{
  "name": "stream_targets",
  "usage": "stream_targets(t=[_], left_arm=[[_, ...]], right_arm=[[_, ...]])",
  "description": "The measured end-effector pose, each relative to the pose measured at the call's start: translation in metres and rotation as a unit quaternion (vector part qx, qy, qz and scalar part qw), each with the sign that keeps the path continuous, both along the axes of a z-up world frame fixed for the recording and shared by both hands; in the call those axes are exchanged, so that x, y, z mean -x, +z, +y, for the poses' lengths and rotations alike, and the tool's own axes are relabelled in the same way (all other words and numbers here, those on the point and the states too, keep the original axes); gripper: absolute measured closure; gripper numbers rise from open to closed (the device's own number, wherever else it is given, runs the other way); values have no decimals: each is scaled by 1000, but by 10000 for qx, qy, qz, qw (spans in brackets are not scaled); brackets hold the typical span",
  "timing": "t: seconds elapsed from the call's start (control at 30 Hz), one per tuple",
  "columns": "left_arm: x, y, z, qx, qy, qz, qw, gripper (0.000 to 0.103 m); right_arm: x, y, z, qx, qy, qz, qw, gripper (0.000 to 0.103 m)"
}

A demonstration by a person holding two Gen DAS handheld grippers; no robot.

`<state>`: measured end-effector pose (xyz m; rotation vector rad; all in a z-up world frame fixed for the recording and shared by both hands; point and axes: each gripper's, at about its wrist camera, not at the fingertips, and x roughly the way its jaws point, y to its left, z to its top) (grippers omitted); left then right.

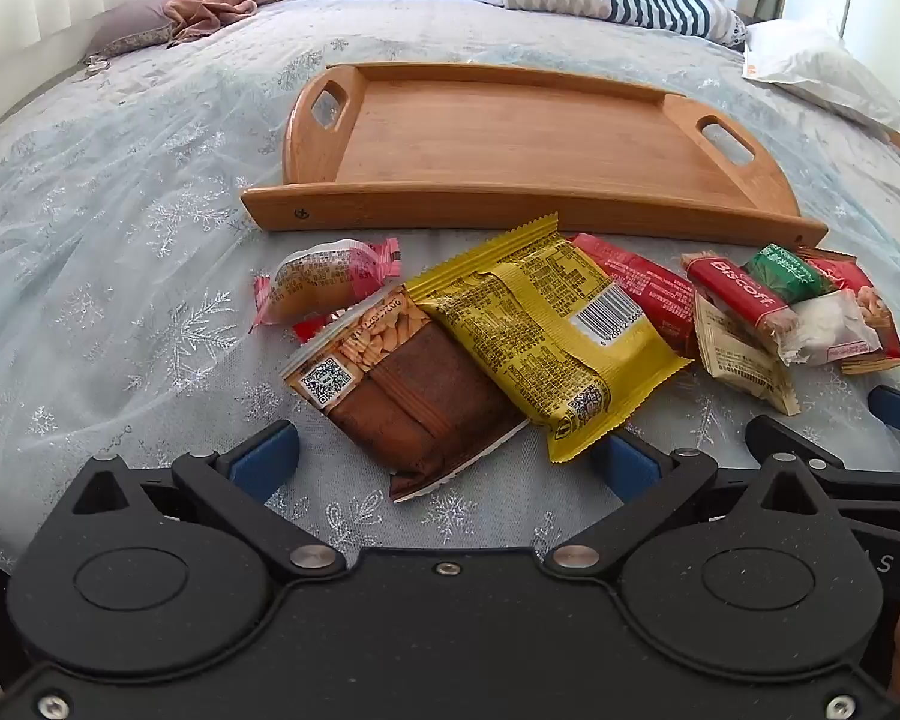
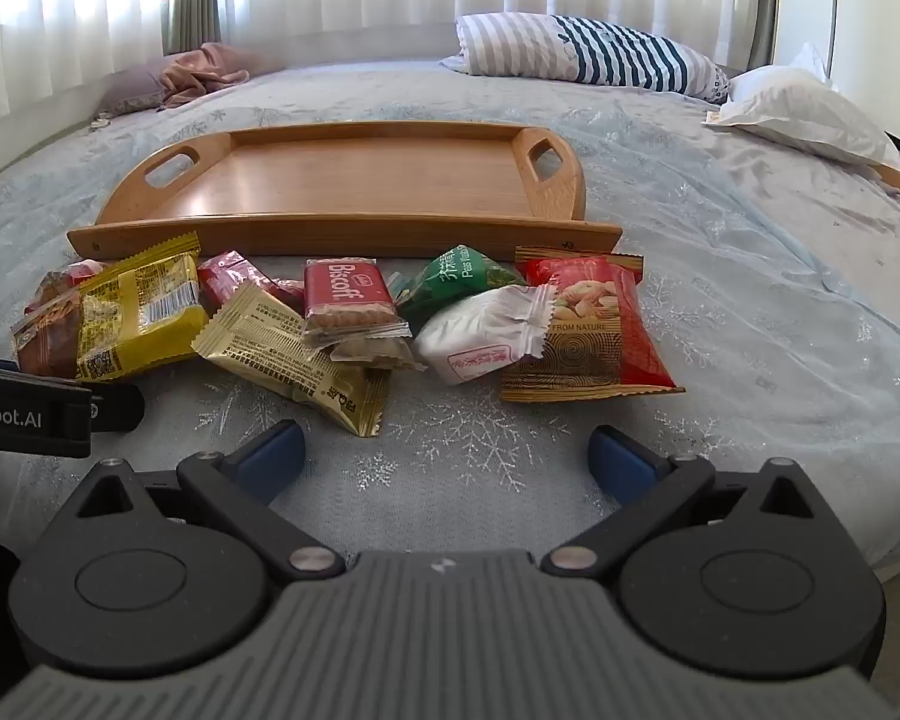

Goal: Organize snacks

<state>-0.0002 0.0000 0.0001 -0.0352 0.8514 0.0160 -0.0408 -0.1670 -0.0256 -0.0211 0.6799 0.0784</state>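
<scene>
Two grippers are in your hands, both angled down toward a bed (image 2: 750, 312) with a pale snowflake-patterned cover. Your left gripper (image 1: 444, 459) has its blue-padded fingers (image 1: 264, 459) spread wide with nothing pressed between them; the near corners of a brown peanut packet (image 1: 414, 402) and a yellow packet (image 1: 540, 336) lie in the gap, not gripped. Your right gripper (image 2: 447, 459) also has its fingers (image 2: 621, 456) fully apart, over bare bed cover. The snacks lie in a loose row on the bed, just in front of the near rim of a wooden tray (image 2: 342, 234) with cut-out handles at both ends; the tray holds no snack. In the left wrist view, a pink-wrapped cake (image 1: 324, 282) sits at the left end of the row, touching the brown peanut packet, which the yellow packet overlaps. In the right wrist view, a gold sachet (image 2: 294, 360) lies nearest your right gripper, with a red Biscoff biscuit (image 2: 348, 300) resting on its far end. To the right of it, a green packet (image 2: 456, 282) sits behind a white-wrapped sweet (image 2: 480, 336), which overlaps a red nut packet (image 2: 594, 330). A striped pillow (image 2: 582, 51) and a white pillow (image 2: 804, 108) lie well beyond the tray.
</scene>
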Motion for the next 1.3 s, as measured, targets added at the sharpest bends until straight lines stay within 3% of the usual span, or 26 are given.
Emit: stream_targets(t=[1.3], left_arm=[[2, 2, 0, -55, -13, -39, 10000, 0]], right_arm=[[1, 1, 1, 48, -15, -11, 10000, 0]])
